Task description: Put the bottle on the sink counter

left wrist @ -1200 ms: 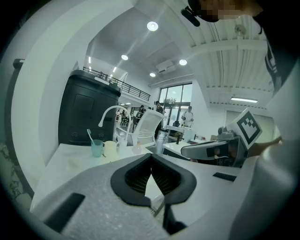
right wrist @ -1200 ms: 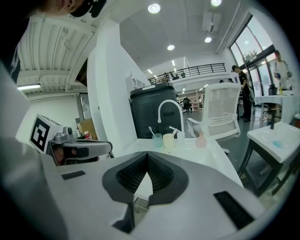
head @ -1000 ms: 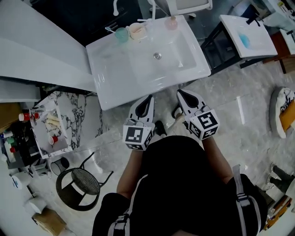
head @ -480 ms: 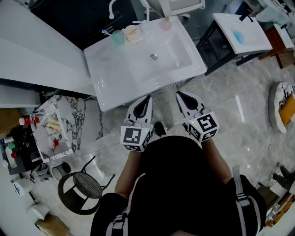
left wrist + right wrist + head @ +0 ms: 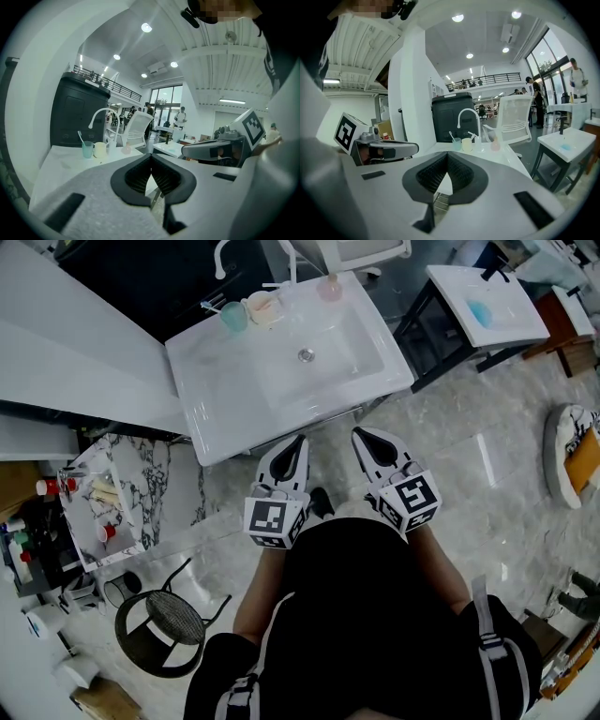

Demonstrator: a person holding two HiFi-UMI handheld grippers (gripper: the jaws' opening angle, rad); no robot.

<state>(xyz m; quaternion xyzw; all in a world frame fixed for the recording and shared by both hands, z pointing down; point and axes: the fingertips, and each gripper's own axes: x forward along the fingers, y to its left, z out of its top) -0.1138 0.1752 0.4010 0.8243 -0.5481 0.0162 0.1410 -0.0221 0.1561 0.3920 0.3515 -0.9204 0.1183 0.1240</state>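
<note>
Two grippers, head view: left gripper point(image 5: 301, 441) and right gripper point(image 5: 359, 433) side by side, just short of the white sink desk point(image 5: 216, 399); pink bottle point(image 5: 329, 287) stands at its back edge.
Left gripper view: jaws closed together, nothing between.
Right gripper view: jaws closed, empty.

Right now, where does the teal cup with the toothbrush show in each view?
Head view: teal cup at the sink counter's back left, upper left of centre.
Left gripper view: left of centre, above the jaws.
Right gripper view: centre, just above the jaws.
Shared landmark: the cream cup next to it.
</note>
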